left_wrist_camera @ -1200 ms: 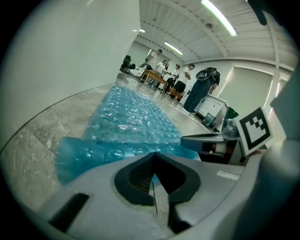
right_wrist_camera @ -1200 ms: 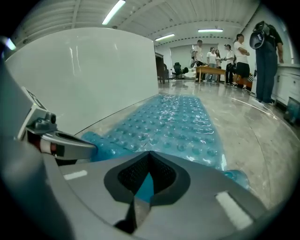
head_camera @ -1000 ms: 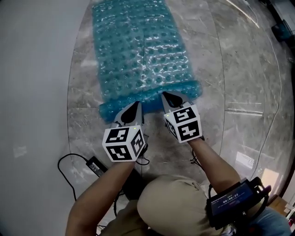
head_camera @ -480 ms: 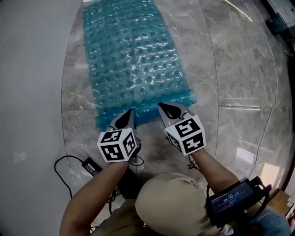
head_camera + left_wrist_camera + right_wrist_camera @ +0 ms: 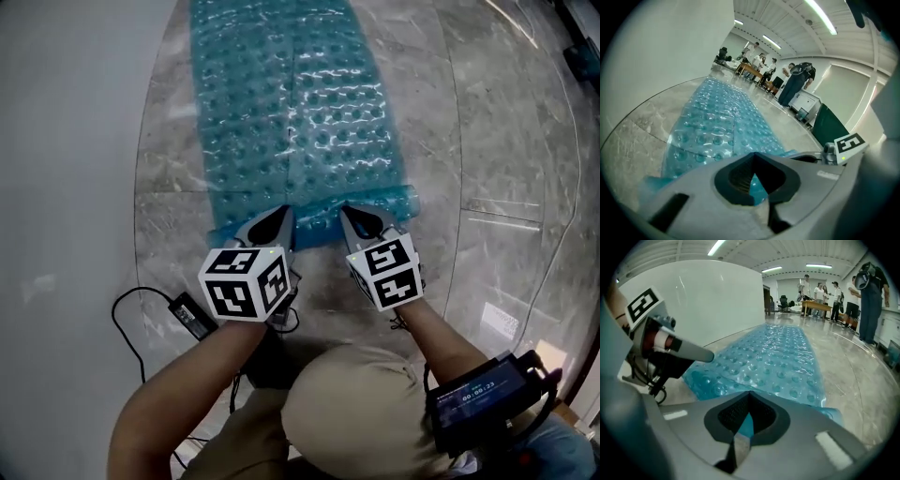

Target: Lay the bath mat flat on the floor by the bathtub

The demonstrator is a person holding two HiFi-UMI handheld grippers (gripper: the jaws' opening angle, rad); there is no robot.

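Flatter than a second ago, that light, floppy bath mat is pinched at its near edge, a good spot, by your left gripper and right gripper.

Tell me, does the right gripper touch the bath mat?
Touching. The right gripper view shows the right gripper shut on the bath mat edge.

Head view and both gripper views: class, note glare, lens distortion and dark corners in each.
Head view: white glare streaks on the translucent blue bubbled bath mat and the glossy grey marble floor, whose tile joints bow outward. Left gripper view: black rounded corners, bright ceiling strip lights overhead. Right gripper view: the same black corners and fisheye bulge.
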